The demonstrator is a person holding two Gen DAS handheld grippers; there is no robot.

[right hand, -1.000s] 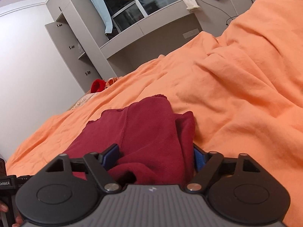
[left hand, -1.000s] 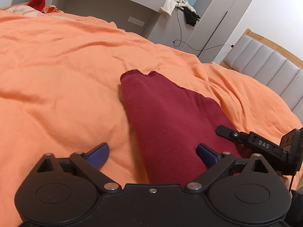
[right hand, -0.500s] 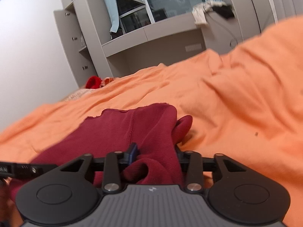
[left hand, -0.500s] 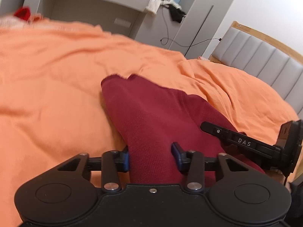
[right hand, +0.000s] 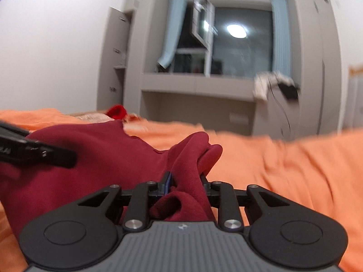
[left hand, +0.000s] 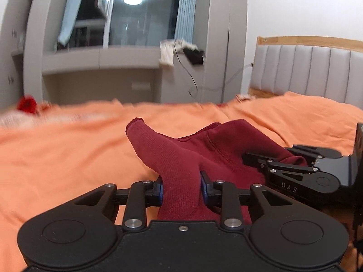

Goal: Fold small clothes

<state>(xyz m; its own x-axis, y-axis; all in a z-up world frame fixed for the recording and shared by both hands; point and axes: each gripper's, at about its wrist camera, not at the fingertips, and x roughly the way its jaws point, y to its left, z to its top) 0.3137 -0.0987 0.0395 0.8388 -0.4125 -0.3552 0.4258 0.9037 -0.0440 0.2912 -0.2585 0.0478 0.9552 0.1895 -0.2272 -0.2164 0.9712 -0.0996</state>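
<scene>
Two claws grip one dark red garment [left hand: 181, 156] over an orange bedspread [left hand: 56, 158]. At the lower centre of the left wrist view, the left claw [left hand: 181, 190] has its blue-padded fingers [left hand: 160, 191] drawn in narrow, pinching a bunched strip of the red knit between them. From there the cloth runs up toward the middle of the frame and ends in a rounded hem. At the right edge of that frame the right claw [left hand: 272, 163] shows from the side, its black linkage marked DAS, with red fabric bunched around its tip.

In the right wrist view the right claw [right hand: 185, 184] sits at lower centre, jaws close together on a gathered fold of the garment [right hand: 109, 158], which spreads to the left of the frame and pokes up in soft lobes just above the fingers. A black part of the left claw [right hand: 38, 151] crosses the cloth at the left edge.

Behind the bed, blurred, stand grey built-in cabinets [right hand: 197, 86] and a dark window [right hand: 240, 43]. A padded grey headboard [left hand: 306, 70] fills the upper right of the left view, and a small bright red item [right hand: 116, 111] lies far back on the bed.
</scene>
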